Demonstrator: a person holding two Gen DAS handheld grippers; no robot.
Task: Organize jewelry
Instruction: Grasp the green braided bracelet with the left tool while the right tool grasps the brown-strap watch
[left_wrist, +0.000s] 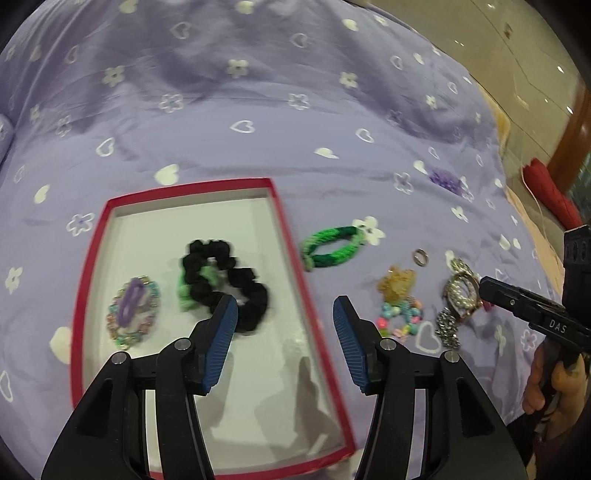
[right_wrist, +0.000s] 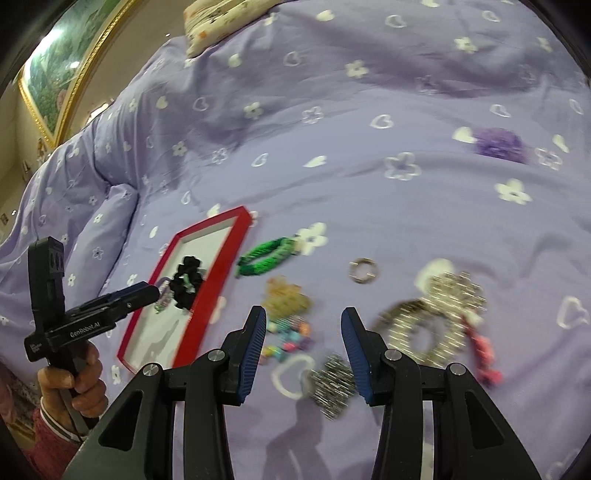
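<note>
Red-rimmed box (left_wrist: 96, 254) on the bed holds a black scrunchie (left_wrist: 225, 282) at my left fingers' (left_wrist: 284, 325) twelve o'clock, both pairs of fingers parted and empty, while my right fingers (right_wrist: 303, 332) hang over the jewelled watch (right_wrist: 421, 332) at two o'clock.

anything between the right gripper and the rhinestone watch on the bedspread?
Nothing visible. The right gripper is open and empty over bare bedspread; the watch lies just off its right finger, uncovered. The pink beaded piece lies on the watch's far side.

One box (left_wrist: 286, 236), two scrunchies (left_wrist: 225, 280), one ring (left_wrist: 420, 256)
</note>
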